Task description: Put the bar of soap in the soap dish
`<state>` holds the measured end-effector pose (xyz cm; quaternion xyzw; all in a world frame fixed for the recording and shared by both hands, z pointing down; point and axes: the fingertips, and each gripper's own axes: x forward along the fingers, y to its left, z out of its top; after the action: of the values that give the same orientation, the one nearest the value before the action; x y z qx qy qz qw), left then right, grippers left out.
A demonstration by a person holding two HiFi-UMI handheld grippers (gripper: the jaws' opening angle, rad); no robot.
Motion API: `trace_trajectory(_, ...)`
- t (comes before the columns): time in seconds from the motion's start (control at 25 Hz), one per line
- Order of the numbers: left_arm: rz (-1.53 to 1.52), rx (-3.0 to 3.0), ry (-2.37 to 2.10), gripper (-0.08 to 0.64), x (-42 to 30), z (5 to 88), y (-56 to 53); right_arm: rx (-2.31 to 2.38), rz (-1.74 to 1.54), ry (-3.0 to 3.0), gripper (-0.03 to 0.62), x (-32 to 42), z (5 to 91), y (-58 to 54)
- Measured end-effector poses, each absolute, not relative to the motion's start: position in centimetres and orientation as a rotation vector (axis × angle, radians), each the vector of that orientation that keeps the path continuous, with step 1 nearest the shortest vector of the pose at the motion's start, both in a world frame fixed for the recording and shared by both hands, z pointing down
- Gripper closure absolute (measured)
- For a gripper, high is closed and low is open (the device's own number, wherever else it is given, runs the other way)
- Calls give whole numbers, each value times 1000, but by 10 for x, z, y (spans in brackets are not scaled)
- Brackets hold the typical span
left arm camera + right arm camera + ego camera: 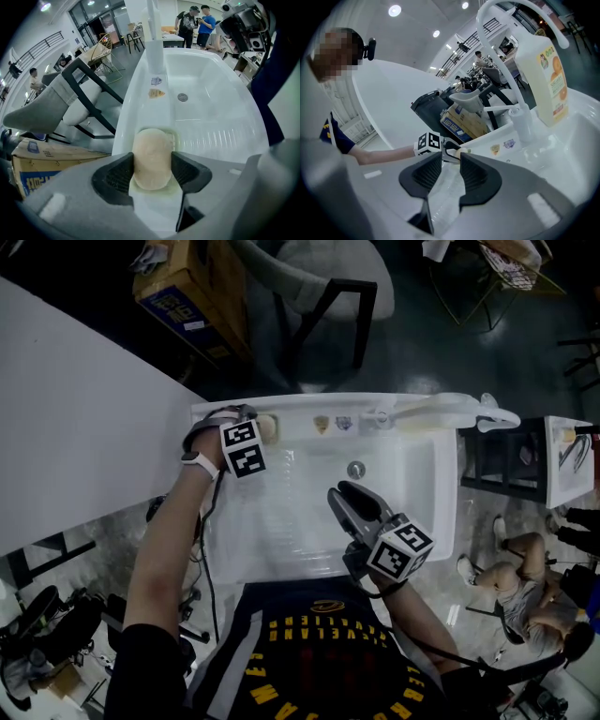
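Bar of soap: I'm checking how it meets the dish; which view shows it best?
The left gripper view: the bar of soap fills the centre, gripped between the jaws of the left gripper, over the greenish soap dish. The head view shows only a small tan patch; the right gripper view, a distant sliver.

White sink (pixel 417 486), faucet (pixel 521 123), detergent bottle (pixel 546 79), cardboard box (pixel 192 292)

Head view steeply down; gripper views close (all share sink (pixel 417 493))
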<state>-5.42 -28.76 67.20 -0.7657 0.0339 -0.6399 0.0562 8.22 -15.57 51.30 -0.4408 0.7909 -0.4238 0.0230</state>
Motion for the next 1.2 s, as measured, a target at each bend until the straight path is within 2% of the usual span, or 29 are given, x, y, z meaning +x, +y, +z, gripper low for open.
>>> trace_trajectory(0.92, -1944, -2327, 101, 301, -54, 681, -291, -1374, -1318, 2434, 469, 85, 517, -156)
trace_trajectory(1.2, -1927, -2328, 153, 267, -55, 677, -293, -1374, -1314, 2446, 465, 83, 518, -155)
